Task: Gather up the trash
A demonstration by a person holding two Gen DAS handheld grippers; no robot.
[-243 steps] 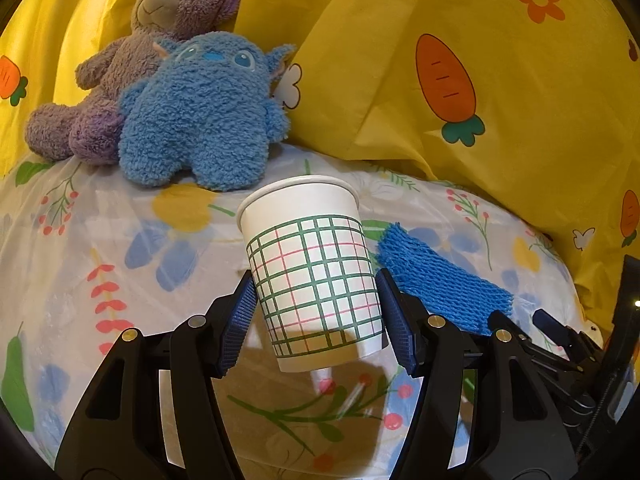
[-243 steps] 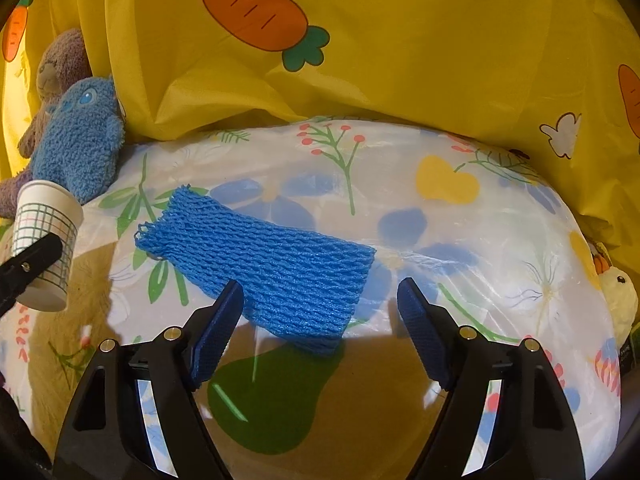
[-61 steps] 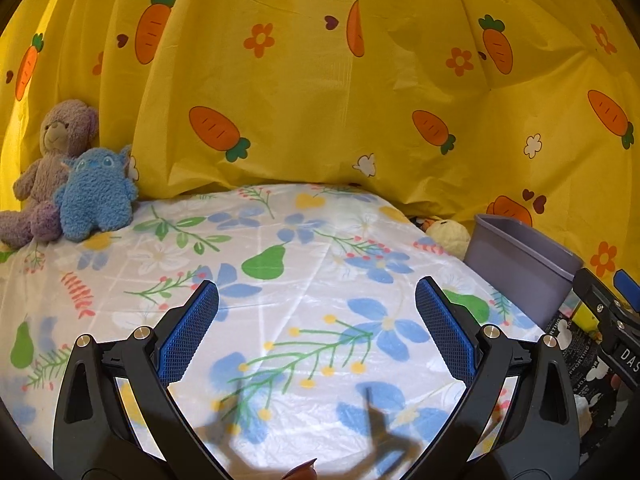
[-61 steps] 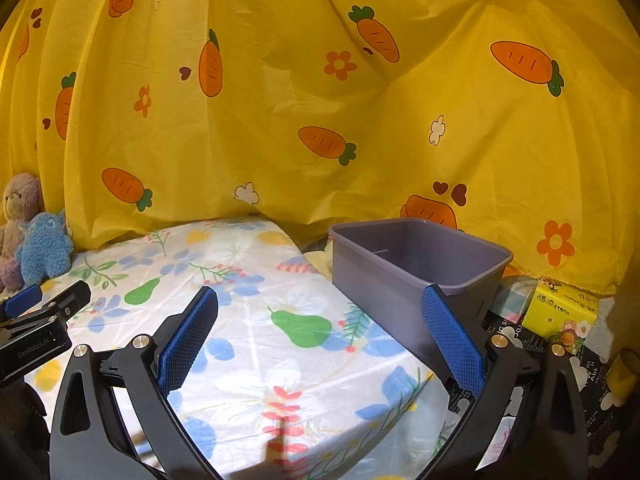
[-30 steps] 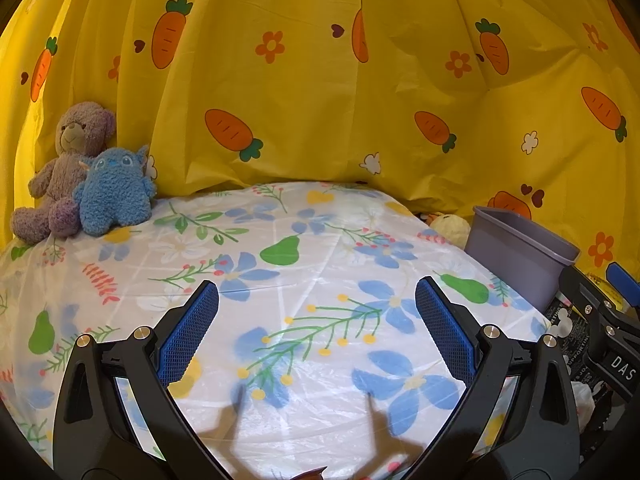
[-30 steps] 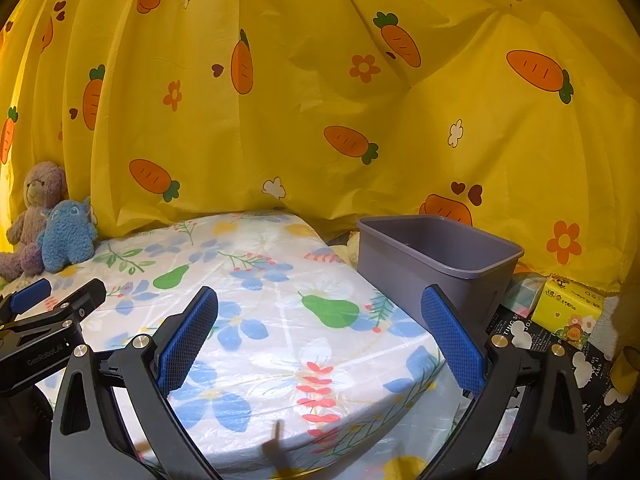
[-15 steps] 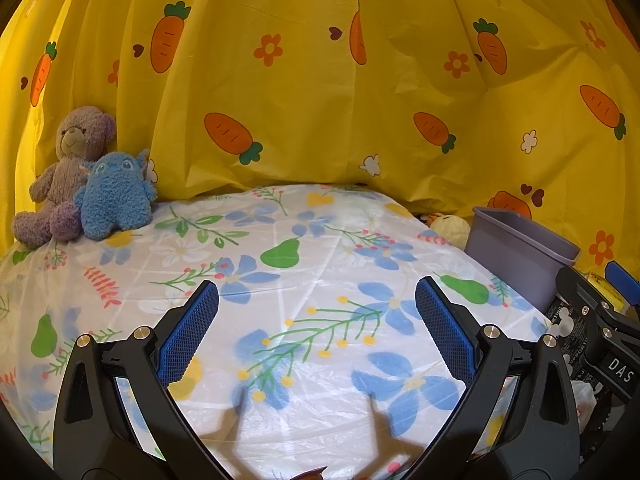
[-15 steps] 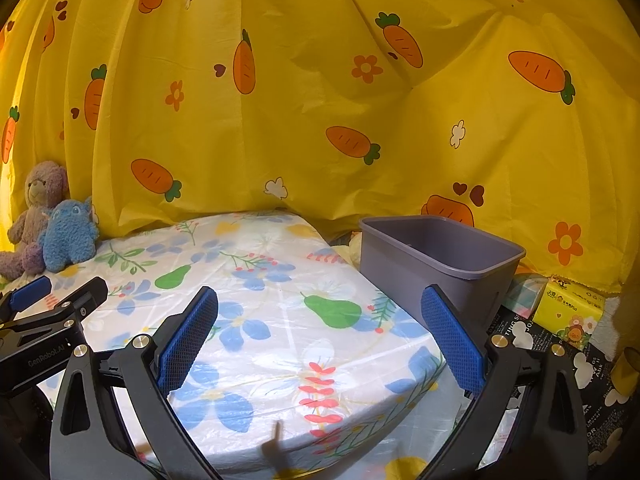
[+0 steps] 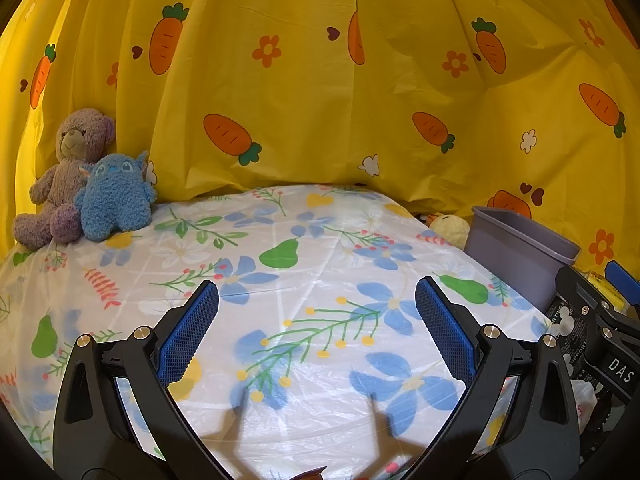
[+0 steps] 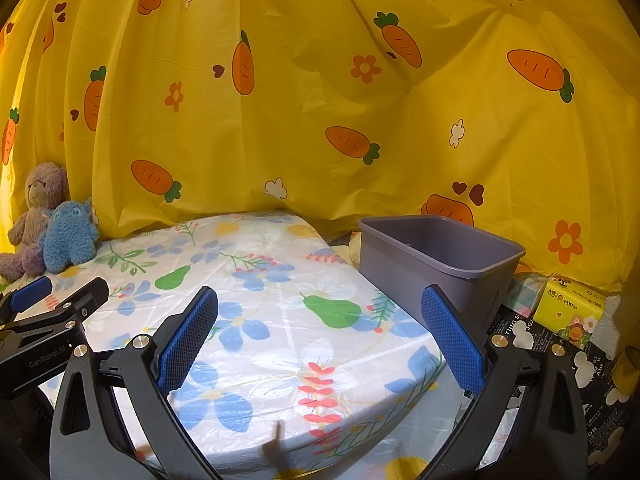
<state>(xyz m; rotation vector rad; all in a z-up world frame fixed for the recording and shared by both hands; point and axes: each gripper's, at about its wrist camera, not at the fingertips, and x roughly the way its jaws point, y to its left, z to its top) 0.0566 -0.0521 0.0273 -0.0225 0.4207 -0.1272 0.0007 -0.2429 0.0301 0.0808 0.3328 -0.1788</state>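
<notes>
My left gripper (image 9: 316, 328) is open and empty, held above the floral sheet of the bed (image 9: 280, 280). My right gripper (image 10: 320, 332) is open and empty over the bed's right corner. A grey plastic bin (image 10: 436, 260) stands beside the bed on the right; it also shows in the left wrist view (image 9: 520, 252). What lies inside the bin is hidden by its wall. No cup or blue foam net shows on the bed.
A purple teddy bear (image 9: 64, 172) and a blue plush toy (image 9: 114, 196) sit at the bed's back left. A yellow carrot-print curtain (image 9: 320, 80) hangs behind. A yellow tissue pack (image 10: 568, 308) lies right of the bin. A yellow plush (image 9: 446, 228) lies by the bin.
Since 8 seconds ago both grippers have let go and drawn back; the checked cup and blue foam net are gone from the bed. Over the last second almost nothing moved.
</notes>
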